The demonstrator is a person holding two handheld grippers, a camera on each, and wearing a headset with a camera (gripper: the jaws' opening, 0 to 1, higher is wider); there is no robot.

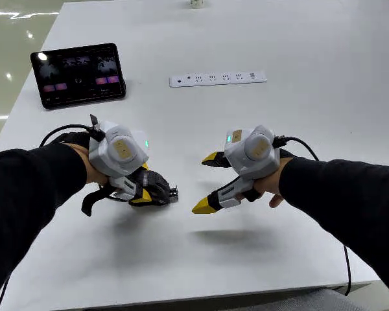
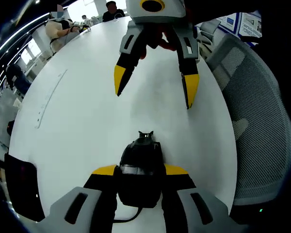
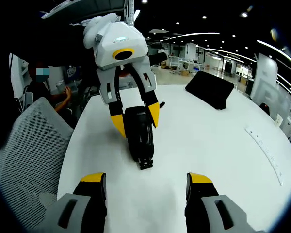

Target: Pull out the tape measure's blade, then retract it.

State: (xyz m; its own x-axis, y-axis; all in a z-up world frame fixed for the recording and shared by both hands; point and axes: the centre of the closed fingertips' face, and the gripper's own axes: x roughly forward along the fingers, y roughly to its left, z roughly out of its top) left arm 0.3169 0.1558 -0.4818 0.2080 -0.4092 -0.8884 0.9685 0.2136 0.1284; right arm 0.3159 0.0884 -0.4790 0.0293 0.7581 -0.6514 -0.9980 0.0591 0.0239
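There were two grippers, the left gripper (image 1: 144,183) and the right gripper (image 1: 205,183), and one tape measure (image 1: 159,188). The single tabletop (image 1: 298,103) carried one tablet (image 1: 78,74) and one power strip (image 1: 218,78). One mesh chair (image 2: 252,126) stood beside it.

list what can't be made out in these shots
Tape measure case, head view: largely covered by the left gripper shut on it.
Blade markings: all but its end hook sits inside the case.
Tablet screen, head view: too small to read.
Object at the table's far end: cut off by the head view's top edge.
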